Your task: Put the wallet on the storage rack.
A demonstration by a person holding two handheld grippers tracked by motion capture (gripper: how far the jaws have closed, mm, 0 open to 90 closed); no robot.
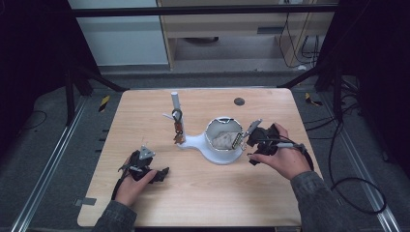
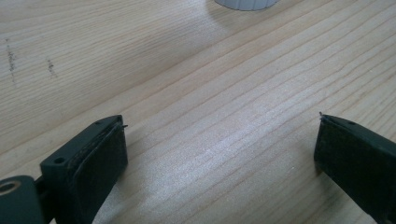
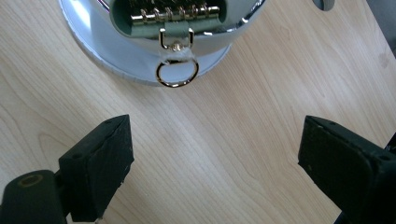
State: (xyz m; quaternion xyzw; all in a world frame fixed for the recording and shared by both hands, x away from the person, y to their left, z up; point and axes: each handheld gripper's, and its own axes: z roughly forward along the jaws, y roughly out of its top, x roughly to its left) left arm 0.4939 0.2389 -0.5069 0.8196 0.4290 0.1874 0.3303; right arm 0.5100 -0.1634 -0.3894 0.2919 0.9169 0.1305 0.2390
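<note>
On the worktop, right side: your right hand-held gripper (image 1: 247, 141) sits just beside the white bowl (image 1: 223, 153), jaws wide apart and holding nothing.
In front of those jaws: a small gold ring (image 3: 177, 74) hangs over the bowl's rim from a green piece with gold loops (image 3: 173, 19). It looks like the thing you are going for.
Inside the bowl: a pale crumpled lump (image 1: 223, 140); you cannot tell what it is.
Left side: your left hand-held gripper (image 1: 163, 174) rests low near the front edge, jaws open and empty, well apart from the bowl.
What could go wrong, one: the ring is thin and lies close to the bowl's base. If you close too early, the pads may shut on air or on the base.
What could go wrong, two: push in too hard and the bowl may slide, because nothing holds it.
What could go wrong, three: pull the ring sideways and the green piece may slip off the rim.
Other things around: a white post (image 1: 175, 104) with small dangling bits (image 1: 178, 126) stands on the same white base, left of the bowl; a dark round spot (image 1: 239, 101) lies behind.
In the way: nothing lies between your right jaws and the ring.
</note>
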